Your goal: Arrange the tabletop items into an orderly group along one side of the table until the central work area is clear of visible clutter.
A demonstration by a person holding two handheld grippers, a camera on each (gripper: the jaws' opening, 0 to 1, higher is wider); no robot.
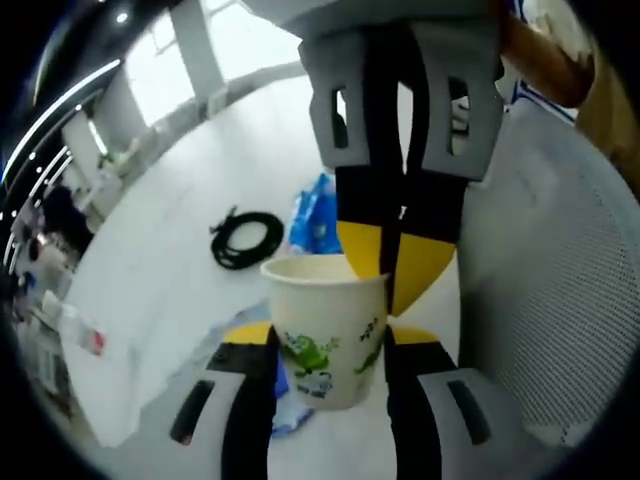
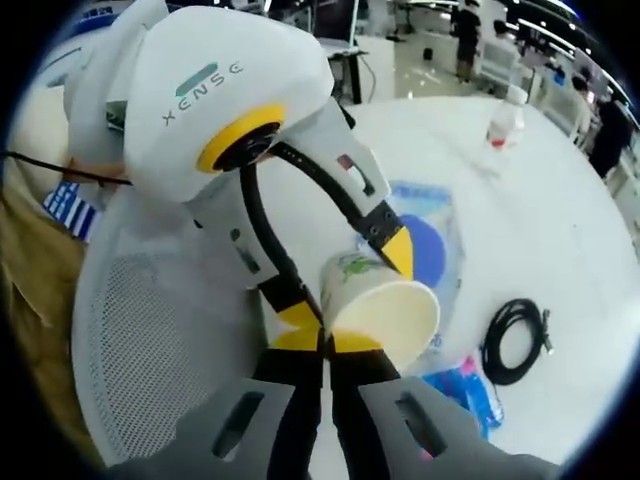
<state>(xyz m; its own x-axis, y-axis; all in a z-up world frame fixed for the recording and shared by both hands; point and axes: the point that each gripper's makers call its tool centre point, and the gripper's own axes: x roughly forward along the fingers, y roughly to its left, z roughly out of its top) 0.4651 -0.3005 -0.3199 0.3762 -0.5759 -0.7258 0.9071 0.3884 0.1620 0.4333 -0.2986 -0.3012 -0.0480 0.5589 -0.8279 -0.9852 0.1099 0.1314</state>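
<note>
**Paper cup caught between two claws above the white table**

The white table (image 1: 180, 290) spreads beyond both claws, and a white mesh chair back (image 1: 560, 300) lies to one side of them. In the left gripper view, the left gripper (image 1: 325, 365) has its jaws set at a middling width, one on each side of the paper cup (image 1: 328, 335), which has a green print and sits upright between them. The right gripper (image 1: 392, 270) comes down from above with its jaws nearly together, pinching the cup's far rim. Beyond the cup lie a blue packet (image 1: 315, 215) and a coiled black cable (image 1: 245, 238), close to each other. In the right gripper view, a small bottle (image 2: 503, 125) stands far off.
</note>
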